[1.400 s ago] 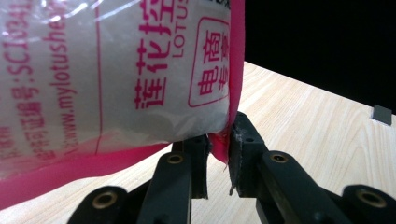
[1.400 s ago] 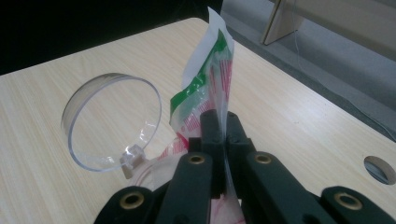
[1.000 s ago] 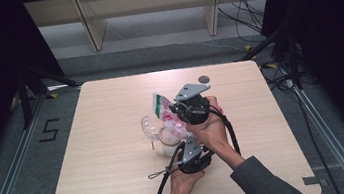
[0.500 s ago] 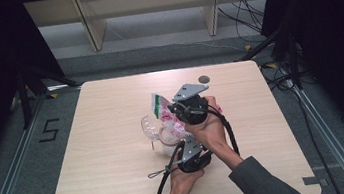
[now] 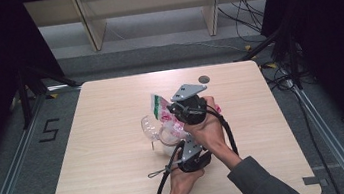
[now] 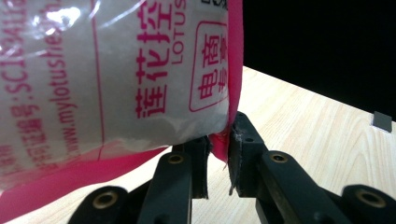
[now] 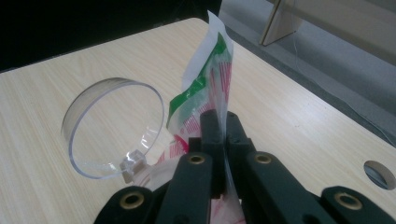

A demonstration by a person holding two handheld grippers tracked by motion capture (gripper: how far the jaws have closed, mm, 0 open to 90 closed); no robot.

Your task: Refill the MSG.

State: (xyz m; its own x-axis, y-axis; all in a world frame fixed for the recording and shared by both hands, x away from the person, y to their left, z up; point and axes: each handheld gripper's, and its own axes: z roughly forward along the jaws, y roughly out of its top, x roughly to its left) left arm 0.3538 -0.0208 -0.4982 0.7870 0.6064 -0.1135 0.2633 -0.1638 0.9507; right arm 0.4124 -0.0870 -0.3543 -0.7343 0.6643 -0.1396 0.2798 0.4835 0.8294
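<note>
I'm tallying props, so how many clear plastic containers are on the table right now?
1: the clear container lies on its side left of the bag that both grippers pinch. Others may hide behind the hands.

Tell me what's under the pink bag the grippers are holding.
Under the pink bag lies a clear plastic container on its side on the table. Its far part is covered by the bag and the right gripper.

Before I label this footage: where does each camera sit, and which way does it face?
High view: overhead, looking forward and down on the pale wooden table; both forearms show.
Left gripper view: along its black jaws, pinching the pink-printed plastic bag.
Right gripper view: along shut jaws on that bag, beside a clear plastic cup.
All share the bag.
</note>
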